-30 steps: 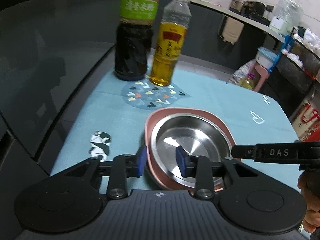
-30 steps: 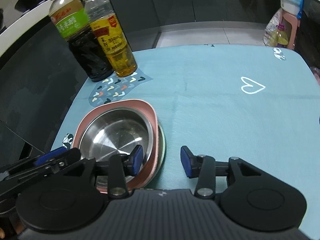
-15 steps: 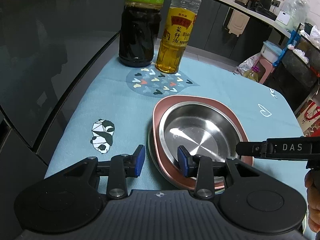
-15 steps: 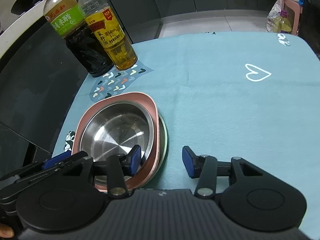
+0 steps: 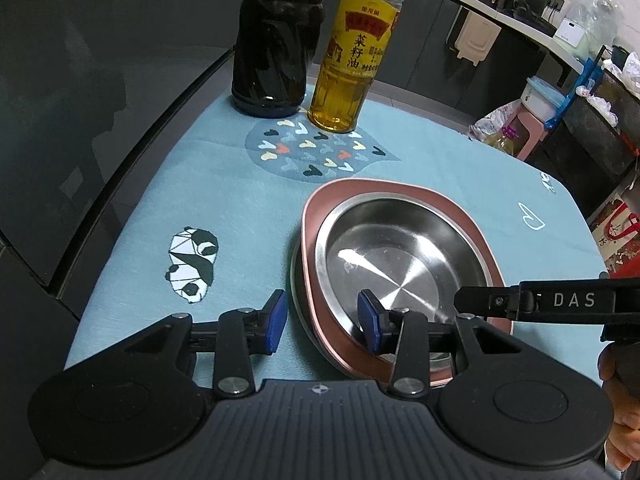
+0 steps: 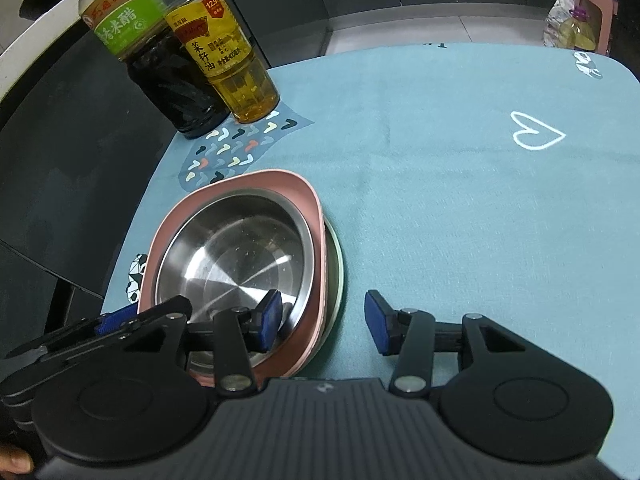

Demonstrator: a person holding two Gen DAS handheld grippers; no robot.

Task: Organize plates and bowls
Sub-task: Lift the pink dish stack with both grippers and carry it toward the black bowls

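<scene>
Here, at the far left of the bench, covered in a blue cloth, a dark vinegar bottle stands just beside a golden oil bottle. Nearer, a panda print marks the cloth. The left gripper has its jaws open, straddling the near left rim of the stack: a steel bowl nested in a pink plate, which sits on a pale green plate. The right gripper also has its jaws open, one finger over the bowl and the other over bare cloth beside the stack. Farther right, a white heart outline shows on the cloth.
</scene>
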